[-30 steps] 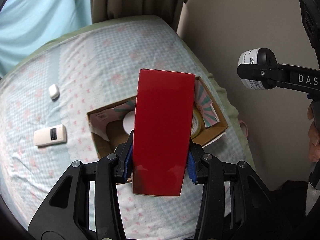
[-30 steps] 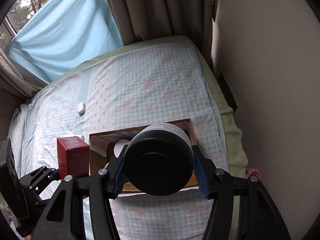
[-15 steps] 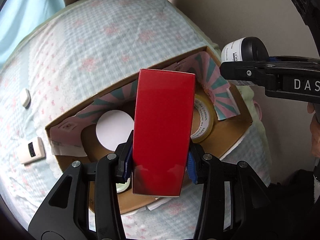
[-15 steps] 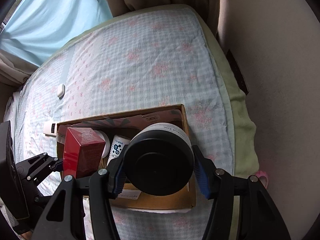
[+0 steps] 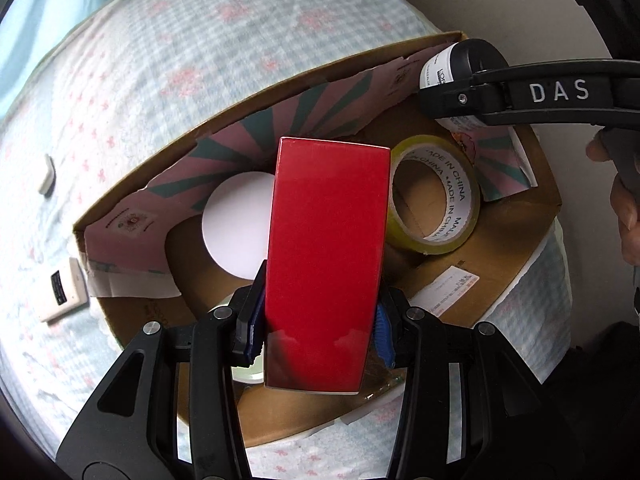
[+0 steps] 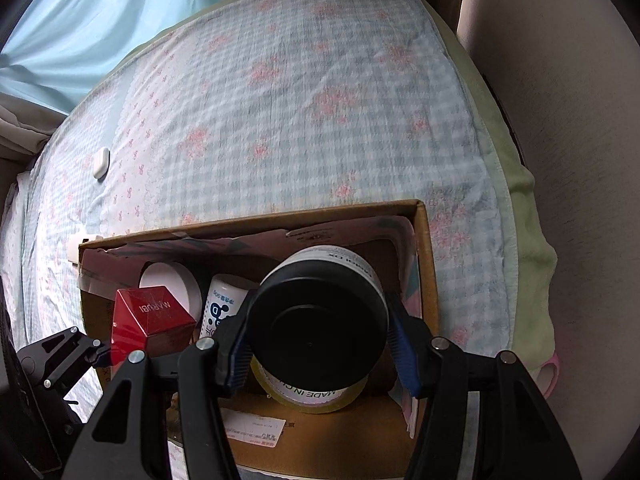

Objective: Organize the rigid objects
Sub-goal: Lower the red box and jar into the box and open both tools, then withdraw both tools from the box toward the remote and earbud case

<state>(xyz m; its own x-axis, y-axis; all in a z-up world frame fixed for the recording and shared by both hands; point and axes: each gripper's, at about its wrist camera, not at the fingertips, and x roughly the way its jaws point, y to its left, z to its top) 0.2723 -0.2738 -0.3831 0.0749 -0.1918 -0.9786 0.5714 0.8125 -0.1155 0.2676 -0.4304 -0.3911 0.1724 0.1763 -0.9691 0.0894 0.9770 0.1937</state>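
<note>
Left gripper (image 5: 318, 326) was clamped on a tall red box (image 5: 326, 264), its blue pads pressed against the box's two sides near the lower end, the box standing up between them. Directly beyond and below those fingers sat an open cardboard box (image 5: 516, 276) on the checked bedspread (image 5: 208, 60); inside it, a white round lid (image 5: 236, 226) lay just left of the red box and a roll of yellow tape (image 5: 436, 196) just right of it. Off to the claw's far left, outside the carton, a white remote (image 5: 62, 290) lay on the bedspread.

Right gripper (image 6: 320, 344) was closed around a black-capped jar (image 6: 320, 328), gripping it at both sides, held over the carton's right part above the tape roll (image 6: 316, 396). To its left inside the carton stood a small white bottle (image 6: 224, 304).
</note>
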